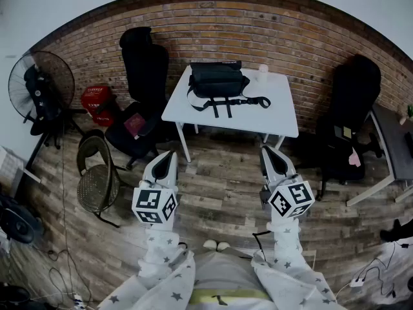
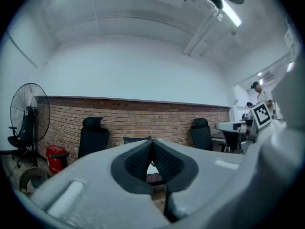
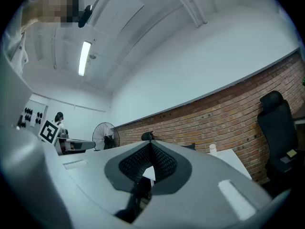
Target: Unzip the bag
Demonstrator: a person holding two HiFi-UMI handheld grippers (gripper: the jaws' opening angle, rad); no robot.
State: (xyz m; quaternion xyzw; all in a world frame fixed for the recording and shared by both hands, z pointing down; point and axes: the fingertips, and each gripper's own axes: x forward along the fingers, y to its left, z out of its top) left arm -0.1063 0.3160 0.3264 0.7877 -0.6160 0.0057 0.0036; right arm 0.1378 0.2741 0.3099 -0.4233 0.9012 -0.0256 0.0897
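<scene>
A black bag (image 1: 217,81) with loose straps lies on the white table (image 1: 277,118) against the brick wall in the head view; its top (image 2: 137,140) peeks over my jaws in the left gripper view. My left gripper (image 1: 169,155) and right gripper (image 1: 266,151) hang side by side over the wooden floor, well short of the table. Both are shut with nothing between their jaws. In each gripper view the dark pads (image 2: 151,161) (image 3: 148,163) meet at the tips.
Black office chairs (image 1: 143,76) (image 1: 352,102) stand left and right of the table. A standing fan (image 1: 40,89), a red box (image 1: 97,102) and a wicker chair (image 1: 97,176) are at the left. A grey desk (image 1: 393,141) is at the far right. A small white cup (image 1: 262,72) sits on the table.
</scene>
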